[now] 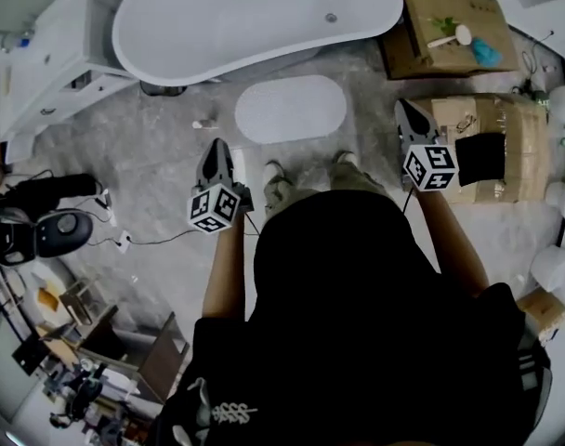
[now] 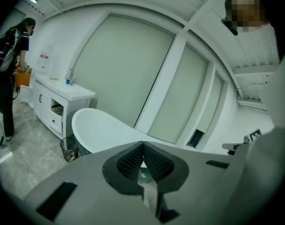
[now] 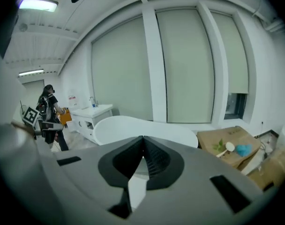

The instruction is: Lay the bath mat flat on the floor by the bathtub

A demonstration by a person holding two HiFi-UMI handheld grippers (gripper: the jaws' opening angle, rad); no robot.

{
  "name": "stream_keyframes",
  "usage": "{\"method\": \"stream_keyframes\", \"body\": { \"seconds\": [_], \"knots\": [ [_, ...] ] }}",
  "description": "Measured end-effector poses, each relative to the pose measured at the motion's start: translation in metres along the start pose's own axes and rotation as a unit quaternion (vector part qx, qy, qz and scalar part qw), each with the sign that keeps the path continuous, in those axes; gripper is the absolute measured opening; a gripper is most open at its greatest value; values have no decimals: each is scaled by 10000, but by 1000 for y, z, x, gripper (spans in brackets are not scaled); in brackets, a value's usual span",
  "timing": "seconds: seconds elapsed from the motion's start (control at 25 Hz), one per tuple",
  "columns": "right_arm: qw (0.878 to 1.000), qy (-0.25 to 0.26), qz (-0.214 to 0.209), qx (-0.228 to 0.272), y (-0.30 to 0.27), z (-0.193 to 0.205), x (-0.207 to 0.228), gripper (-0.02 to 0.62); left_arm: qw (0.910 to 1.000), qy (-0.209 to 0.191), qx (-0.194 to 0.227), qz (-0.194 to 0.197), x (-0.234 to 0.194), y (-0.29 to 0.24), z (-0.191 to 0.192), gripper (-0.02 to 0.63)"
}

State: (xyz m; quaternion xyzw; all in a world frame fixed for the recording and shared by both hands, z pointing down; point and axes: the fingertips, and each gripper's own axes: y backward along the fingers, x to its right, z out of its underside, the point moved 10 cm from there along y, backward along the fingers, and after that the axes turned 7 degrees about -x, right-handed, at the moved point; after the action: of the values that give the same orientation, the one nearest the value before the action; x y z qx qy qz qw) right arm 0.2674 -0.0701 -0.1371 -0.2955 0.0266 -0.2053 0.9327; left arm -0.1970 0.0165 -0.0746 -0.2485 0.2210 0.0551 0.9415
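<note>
The grey marbled floor [image 1: 152, 156] fills the head view, with the white bathtub [image 1: 255, 21] standing along its top edge. The white oval bath mat [image 1: 290, 108] lies flat on the floor just beside the bathtub, in front of the person's shoes [image 1: 275, 177]. The left claw [image 1: 217, 145] and the right claw [image 1: 401, 106] hang above the floor, each pinched together and holding nothing.

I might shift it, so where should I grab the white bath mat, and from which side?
Pinch the near long edge of the bath mat, coming low from where you stand. It lies flat and thin on the floor, so only the rim gives a bite, and the bathtub crowds the far edge.
</note>
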Motion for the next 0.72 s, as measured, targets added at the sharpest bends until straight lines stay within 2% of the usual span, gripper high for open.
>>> {"method": "stream_keyframes", "body": {
  "seconds": [0.08,0.16,0.28,0.36,0.56,0.72],
  "knots": [
    [9998,30,-20,207,12,-26,23,23,9992,114,344,-180,29,-3,-17,20],
    [9986,161,-14,494,21,-51,47,23,9979,77,633,-116,58,-11,-39,20],
    [9944,499,-119,924,23,-90,59,23,9958,-274,876,43,82,-20,-74,20],
    [9923,516,-135,1117,22,-108,60,23,9936,-589,962,51,90,-24,-95,20],
    [9887,409,-98,1439,13,-113,58,23,9857,-1220,1160,35,95,-33,-116,20],
    [9880,359,51,1500,16,-106,43,23,9840,-1384,1122,47,83,-26,-118,20]
  ]
}}
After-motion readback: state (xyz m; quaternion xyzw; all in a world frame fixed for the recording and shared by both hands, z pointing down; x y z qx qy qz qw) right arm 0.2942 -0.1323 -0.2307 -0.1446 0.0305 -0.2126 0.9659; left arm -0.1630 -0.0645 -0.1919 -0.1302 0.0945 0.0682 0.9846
